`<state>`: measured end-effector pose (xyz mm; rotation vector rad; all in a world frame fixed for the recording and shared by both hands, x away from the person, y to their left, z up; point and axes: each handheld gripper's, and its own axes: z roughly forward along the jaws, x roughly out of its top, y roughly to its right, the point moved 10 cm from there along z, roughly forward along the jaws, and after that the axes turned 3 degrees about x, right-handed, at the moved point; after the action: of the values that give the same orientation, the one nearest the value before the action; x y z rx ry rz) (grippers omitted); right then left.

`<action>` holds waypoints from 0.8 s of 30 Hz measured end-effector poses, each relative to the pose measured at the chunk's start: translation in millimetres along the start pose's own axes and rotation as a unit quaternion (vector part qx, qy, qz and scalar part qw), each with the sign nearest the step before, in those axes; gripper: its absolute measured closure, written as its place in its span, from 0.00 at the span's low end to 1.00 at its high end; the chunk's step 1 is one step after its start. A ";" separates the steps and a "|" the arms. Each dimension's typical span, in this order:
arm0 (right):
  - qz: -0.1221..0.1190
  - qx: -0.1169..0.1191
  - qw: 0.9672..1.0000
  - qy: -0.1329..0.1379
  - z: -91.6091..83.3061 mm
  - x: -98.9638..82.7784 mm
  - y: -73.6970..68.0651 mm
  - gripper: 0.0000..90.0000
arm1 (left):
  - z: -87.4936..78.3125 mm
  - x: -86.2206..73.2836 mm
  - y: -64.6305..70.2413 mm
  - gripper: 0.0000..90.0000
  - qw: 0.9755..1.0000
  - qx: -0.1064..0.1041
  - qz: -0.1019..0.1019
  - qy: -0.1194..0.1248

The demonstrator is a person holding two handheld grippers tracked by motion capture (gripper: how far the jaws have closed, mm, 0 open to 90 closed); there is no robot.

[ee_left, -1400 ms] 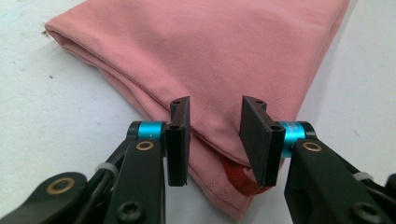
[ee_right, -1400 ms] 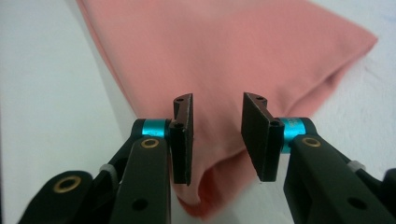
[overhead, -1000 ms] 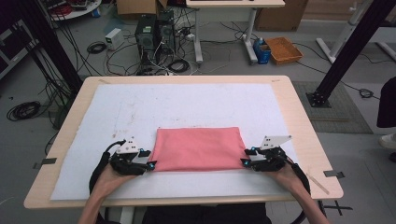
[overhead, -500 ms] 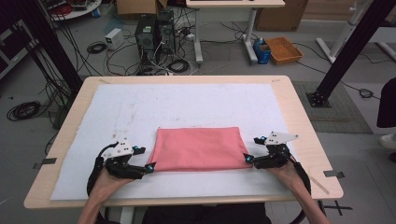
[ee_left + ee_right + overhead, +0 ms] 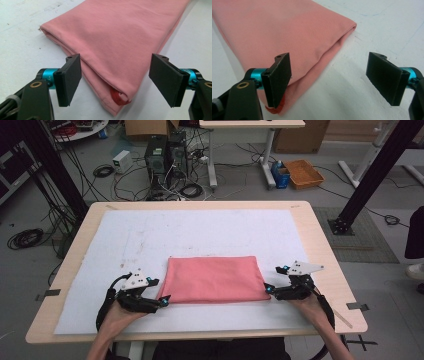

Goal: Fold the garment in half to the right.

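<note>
Cloth (image 5: 214, 279): pink, folded, soft; light, limp
Hold: near corners, all layers
Left gripper (image 5: 164, 300): jaws just opened, released
Right gripper (image 5: 268, 290): jaws just opened, released

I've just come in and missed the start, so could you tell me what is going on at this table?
A person is folding a pink cloth on a white mat covering a wooden table, with a hand-held gripper in each hand. The cloth lies flat as a folded rectangle. The left gripper and right gripper sit at its two near corners; their jaws have just been opening and now stand wide, pressing on nothing.
</note>
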<state>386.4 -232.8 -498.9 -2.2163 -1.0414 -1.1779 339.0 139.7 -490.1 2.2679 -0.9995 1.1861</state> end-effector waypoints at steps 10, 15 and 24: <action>0.001 -0.006 1.000 0.004 -1.4 0.9 1.3 0.23 | 0.0 -6.0 0.8 0.32 1.000 0.010 -0.021 -0.011; -0.001 -0.006 1.000 0.007 -0.9 3.5 -0.6 0.22 | -0.8 -9.2 1.9 0.37 0.999 0.012 -0.034 -0.013; -0.007 -0.010 1.000 0.014 -3.4 5.4 -1.7 0.23 | 5.2 -19.1 2.6 0.44 0.998 0.020 -0.046 -0.033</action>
<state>385.2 -231.7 -492.4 -2.2045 -1.0401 -1.2263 332.6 142.6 -508.7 2.3713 -0.8928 1.1089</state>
